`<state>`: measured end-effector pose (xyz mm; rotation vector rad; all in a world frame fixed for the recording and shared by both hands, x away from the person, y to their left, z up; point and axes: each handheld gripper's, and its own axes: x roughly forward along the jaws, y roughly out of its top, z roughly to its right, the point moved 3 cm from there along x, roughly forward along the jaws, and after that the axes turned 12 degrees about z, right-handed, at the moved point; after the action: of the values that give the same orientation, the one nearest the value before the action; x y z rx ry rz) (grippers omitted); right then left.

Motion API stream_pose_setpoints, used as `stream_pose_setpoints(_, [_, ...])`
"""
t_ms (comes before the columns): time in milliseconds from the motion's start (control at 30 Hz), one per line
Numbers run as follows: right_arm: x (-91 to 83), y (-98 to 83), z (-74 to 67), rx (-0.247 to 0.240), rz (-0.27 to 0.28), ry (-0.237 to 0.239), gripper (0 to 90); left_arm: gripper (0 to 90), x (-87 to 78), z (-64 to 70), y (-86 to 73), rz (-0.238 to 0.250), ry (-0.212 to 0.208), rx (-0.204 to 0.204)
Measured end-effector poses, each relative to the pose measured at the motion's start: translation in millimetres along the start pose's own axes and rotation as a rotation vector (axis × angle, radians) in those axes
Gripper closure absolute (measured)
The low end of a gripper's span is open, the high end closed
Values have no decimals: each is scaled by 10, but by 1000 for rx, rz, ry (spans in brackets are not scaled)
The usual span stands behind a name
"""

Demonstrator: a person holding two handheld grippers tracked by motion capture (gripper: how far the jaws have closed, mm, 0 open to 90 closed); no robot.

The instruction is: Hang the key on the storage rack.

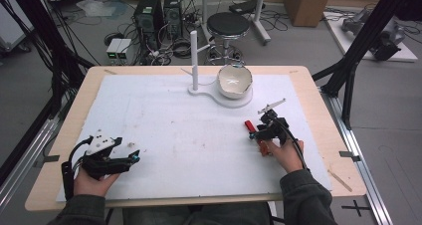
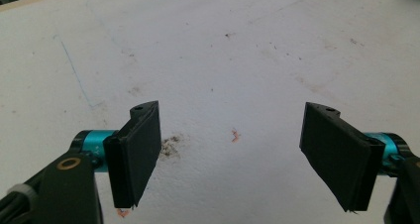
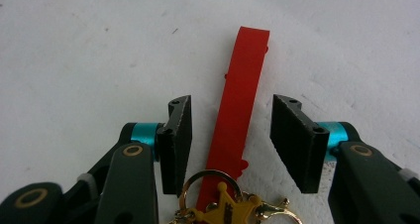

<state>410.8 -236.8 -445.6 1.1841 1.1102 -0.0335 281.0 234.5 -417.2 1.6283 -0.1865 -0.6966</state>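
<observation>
Our right gripper (image 3: 231,142) straddles a flat red plastic strip (image 3: 240,100), jaws apart; our left gripper (image 2: 233,154) gapes wide over the scuffed white mat (image 2: 208,50).

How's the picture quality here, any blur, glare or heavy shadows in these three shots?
High view: even room light, soft overall, a bright glare patch inside the bowl. Left gripper view: the white sheet is lit flat, jaws crisp, far edge slightly soft. Right gripper view: the red strap is sharp, the gold key ring at the bottom edge is a little soft, with only faint shadows.
</observation>
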Motion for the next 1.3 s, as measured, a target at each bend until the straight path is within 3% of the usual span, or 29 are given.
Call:
stream_pose_setpoints(500, [54, 8, -37, -34, -19, -31, 615, 245, 7, 5, 0, -4, -3, 5])
stream_pose_setpoints(900, [51, 13, -21, -18, -16, -19, 735, 244, 7, 8, -1, -4, -3, 3])
stream_pose_setpoints(1167, [51, 14, -23, -20, -16, -22, 734, 244, 6, 9, -1, -4, -3, 2])
stream_pose_setpoints(1300, [59, 18, -24, -22, -9, -12, 668, 244, 8, 6, -1, -5, -4, 4])
